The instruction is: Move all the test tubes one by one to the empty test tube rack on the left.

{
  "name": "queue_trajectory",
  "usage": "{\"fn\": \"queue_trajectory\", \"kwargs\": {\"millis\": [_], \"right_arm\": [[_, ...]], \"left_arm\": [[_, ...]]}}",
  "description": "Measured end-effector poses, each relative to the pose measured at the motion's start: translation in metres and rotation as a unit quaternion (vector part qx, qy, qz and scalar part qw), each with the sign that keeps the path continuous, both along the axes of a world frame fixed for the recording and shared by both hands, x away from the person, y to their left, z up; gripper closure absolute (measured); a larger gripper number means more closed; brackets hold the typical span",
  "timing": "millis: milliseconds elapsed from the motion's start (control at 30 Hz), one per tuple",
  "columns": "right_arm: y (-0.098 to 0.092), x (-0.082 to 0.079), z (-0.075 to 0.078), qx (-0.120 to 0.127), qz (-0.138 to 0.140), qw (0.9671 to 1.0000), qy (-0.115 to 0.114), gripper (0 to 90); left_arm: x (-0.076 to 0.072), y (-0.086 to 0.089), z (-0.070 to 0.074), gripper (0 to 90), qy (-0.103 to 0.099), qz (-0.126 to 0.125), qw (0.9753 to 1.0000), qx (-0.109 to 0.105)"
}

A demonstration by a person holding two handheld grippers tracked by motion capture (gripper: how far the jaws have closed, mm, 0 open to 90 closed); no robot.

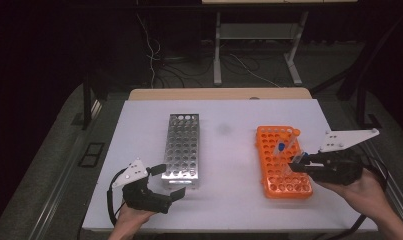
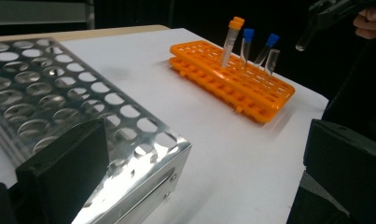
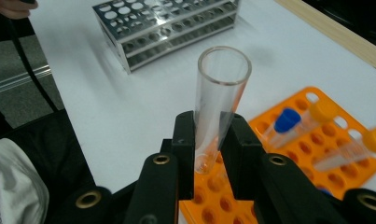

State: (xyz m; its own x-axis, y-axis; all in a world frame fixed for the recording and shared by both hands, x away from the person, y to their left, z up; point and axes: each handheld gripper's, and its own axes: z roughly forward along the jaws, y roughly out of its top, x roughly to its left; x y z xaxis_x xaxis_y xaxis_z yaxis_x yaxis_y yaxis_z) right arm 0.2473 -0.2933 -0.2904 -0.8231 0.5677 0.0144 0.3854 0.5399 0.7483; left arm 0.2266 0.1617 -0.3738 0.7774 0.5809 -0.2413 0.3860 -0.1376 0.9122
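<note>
Holding an uncapped clear test tube (image 3: pixel 218 107) between its two black jaws, the right gripper (image 3: pixel 208 135) sits over the near end of the orange tube rack (image 1: pixel 281 165). Jaws pressed against the tube on both sides, near its rounded bottom; open mouth of tube points up and away from the camera in the right gripper view. In the left gripper view the same tube (image 2: pixel 306 36) hangs clear of the rack, above and beyond its far corner, not touching it.

Orange rack lies on the white table (image 1: pixel 229 150), right of centre. Standing in it: one orange-capped tube (image 2: pixel 230 42), two blue-capped tubes (image 2: pixel 245 45), and one clear uncapped tube (image 2: pixel 271 60), all leaning slightly. Exact holes cannot be read from these views.

Left gripper (image 1: pixel 166 182) rests at the near end of the metal tube rack (image 1: pixel 183 145), left of centre on the table. Its jaws stand wide apart with nothing between them; one jaw lies close beside the rack's near corner in the left gripper view, contact uncertain. Metal rack holes appear empty.

Racks well apart, long sides roughly parallel. Person's hands enter from the bottom edge of the high view.
</note>
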Motion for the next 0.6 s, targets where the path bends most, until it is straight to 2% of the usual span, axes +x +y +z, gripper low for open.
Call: {"fn": "queue_trajectory", "kwargs": {"millis": [333,400,600], "right_arm": [[0.026,0.017,-0.001,0.011,0.031,0.9994,0.015,75.3],[0.031,0.02,-0.002,0.013,0.036,0.9991,0.019,75.3],[0.044,0.028,-0.002,0.017,0.05,0.9982,0.03,75.3]], "left_arm": [[0.015,-0.018,0.021,0.0,-0.004,-0.037,0.9993,0.002],[0.02,-0.026,0.028,0.0,-0.005,-0.052,0.9986,0.004],[0.03,-0.04,0.037,0.8,-0.009,-0.071,0.9974,0.007]]}}
